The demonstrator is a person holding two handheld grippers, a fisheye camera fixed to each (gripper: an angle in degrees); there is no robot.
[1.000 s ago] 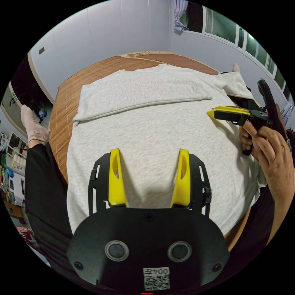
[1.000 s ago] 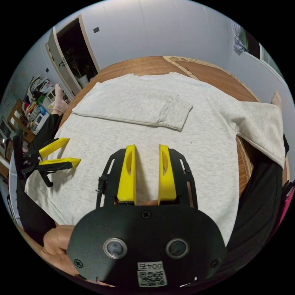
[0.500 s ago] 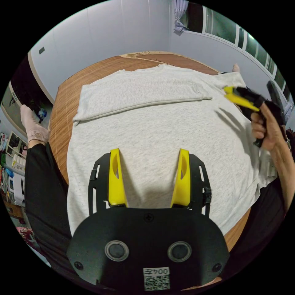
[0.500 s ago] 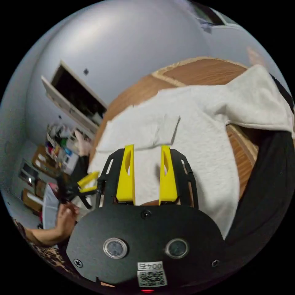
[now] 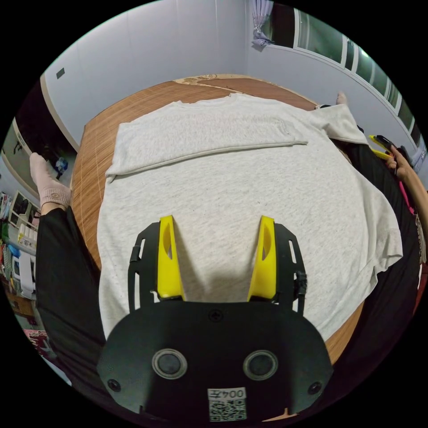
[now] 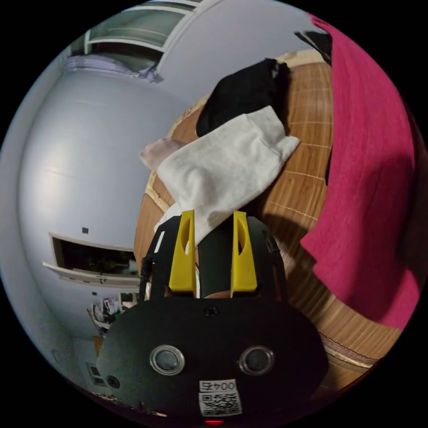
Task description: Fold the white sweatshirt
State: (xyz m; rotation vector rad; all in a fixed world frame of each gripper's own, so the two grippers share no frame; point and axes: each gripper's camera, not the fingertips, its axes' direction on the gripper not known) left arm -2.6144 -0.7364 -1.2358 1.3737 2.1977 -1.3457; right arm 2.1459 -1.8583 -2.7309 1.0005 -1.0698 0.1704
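The white sweatshirt point(image 5: 240, 187) lies flat on a woven bamboo mat point(image 5: 89, 147), its collar at the far side. One sleeve point(image 5: 196, 138) is folded across the chest. My left gripper point(image 5: 217, 220) hovers open over the lower body of the sweatshirt, nothing between its jaws. The other sleeve point(image 6: 227, 167) drapes over a person's dark-clad leg in the right gripper view, just beyond my open right gripper point(image 6: 214, 216). In the left gripper view the right gripper point(image 5: 379, 147) sits at the far right edge, held in a hand.
A person sits around the mat, with a socked foot point(image 5: 47, 183) at the left and dark trouser legs point(image 5: 62, 267) on both sides. A red cloth point(image 6: 370, 178) hangs close beside the right gripper. Grey walls and a window point(image 5: 339, 44) stand behind.
The right gripper has swung off the sweatshirt's body out to the unfolded sleeve at the side, its view rolling sharply. The left gripper has stayed still and open.
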